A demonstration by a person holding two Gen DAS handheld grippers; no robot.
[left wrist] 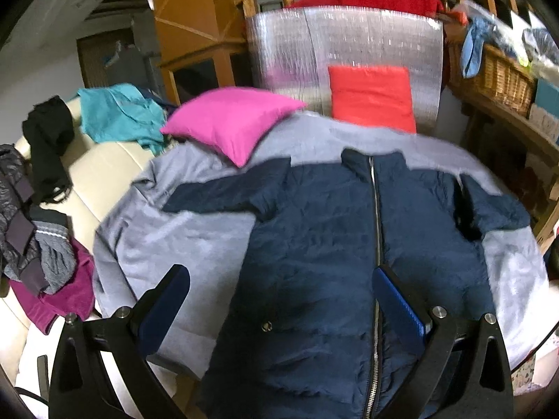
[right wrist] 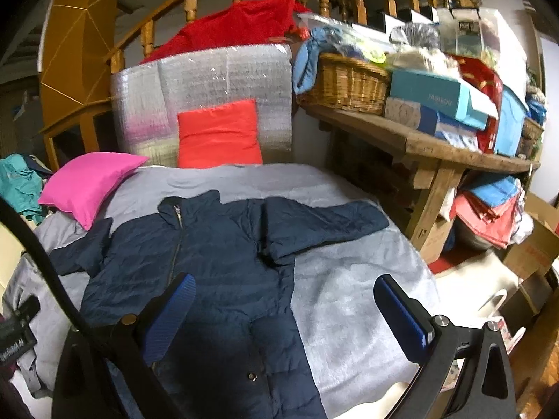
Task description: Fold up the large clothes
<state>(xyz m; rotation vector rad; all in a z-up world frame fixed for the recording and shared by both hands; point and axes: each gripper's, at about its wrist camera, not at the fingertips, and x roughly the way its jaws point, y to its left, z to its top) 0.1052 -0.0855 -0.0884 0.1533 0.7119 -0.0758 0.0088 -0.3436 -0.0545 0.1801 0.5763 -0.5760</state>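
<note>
A navy quilted jacket [left wrist: 314,244] lies spread flat, front side up, on a grey blanket [left wrist: 167,237] that covers a bed. Its zip [left wrist: 376,216] is closed and marks the long axis, running from the collar at 12 o'clock down to the hem at 6 o'clock, toward us. In the left wrist view one sleeve [left wrist: 216,193] stretches out toward 9 o'clock and the other [left wrist: 496,209] reaches toward 3 o'clock with a bend near the shoulder.

We hold the left tool [left wrist: 279,300] just above the lower body of the jacket, its blue pads wide apart and gripping nothing; the zip passes close to its right pad. In the right wrist view the right tool [right wrist: 284,310] also gapes wide and empty, hovering over the jacket's right edge, where navy cloth meets grey blanket. From there the right sleeve [right wrist: 325,220] lies ahead at about 1 o'clock, so we judge the right tool nearer to it, and the left tool nearer to the other sleeve at 10 o'clock.

Beyond the collar, a pink cushion [left wrist: 230,122] rests at 11 o'clock and a red cushion [left wrist: 372,96] at 12, propped against a silver foil panel [left wrist: 297,45].
</note>
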